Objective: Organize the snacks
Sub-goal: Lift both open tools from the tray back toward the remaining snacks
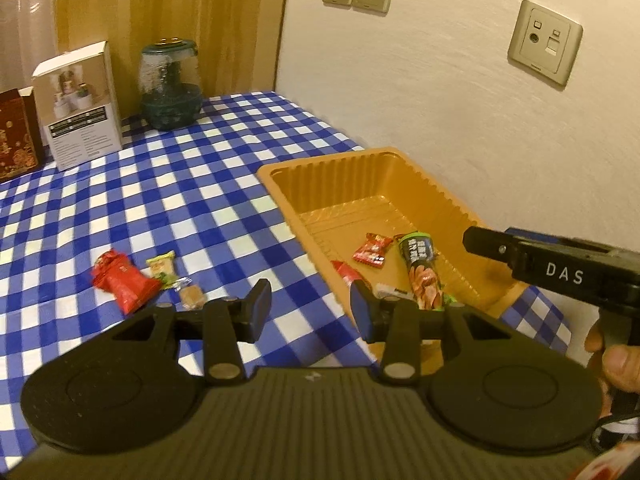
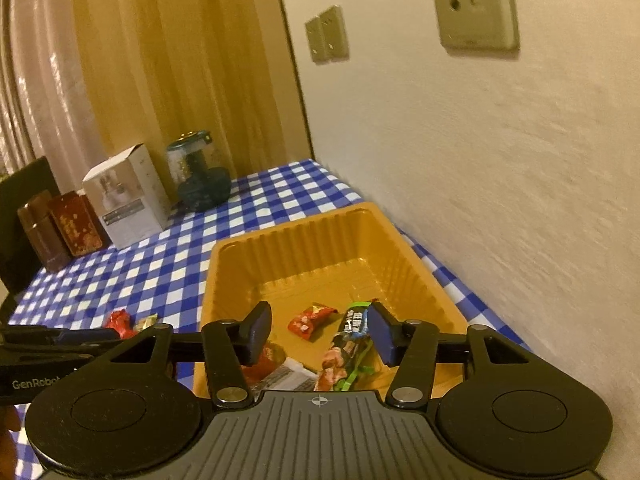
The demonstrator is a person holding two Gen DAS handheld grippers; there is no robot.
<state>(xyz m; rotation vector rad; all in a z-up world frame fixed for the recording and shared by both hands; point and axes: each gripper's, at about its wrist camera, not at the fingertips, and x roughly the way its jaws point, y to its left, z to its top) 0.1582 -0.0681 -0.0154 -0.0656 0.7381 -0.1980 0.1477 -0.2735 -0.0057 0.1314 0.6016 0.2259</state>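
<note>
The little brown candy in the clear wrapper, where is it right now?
In the left wrist view, the brown candy lies on the checked tablecloth, left of the orange tray, beside the green-yellow packet.

Trays: one orange tray (image 1: pixel 400 176), right of centre.
Snacks in tray: four, namely a red candy (image 1: pixel 372 250), a long green-topped packet (image 1: pixel 422 276), a red packet (image 1: pixel 347 272), a white packet (image 1: pixel 390 290).
Snacks on cloth, lower left: three, namely a red packet (image 1: pixel 120 282), a yellow-green packet (image 1: pixel 162 268), a brown sweet (image 1: pixel 191 295).
Boxes, upper left: white box (image 1: pixel 78 108), one.
Jars: one (image 1: pixel 170 86).
Wall sockets, top: three.
</note>
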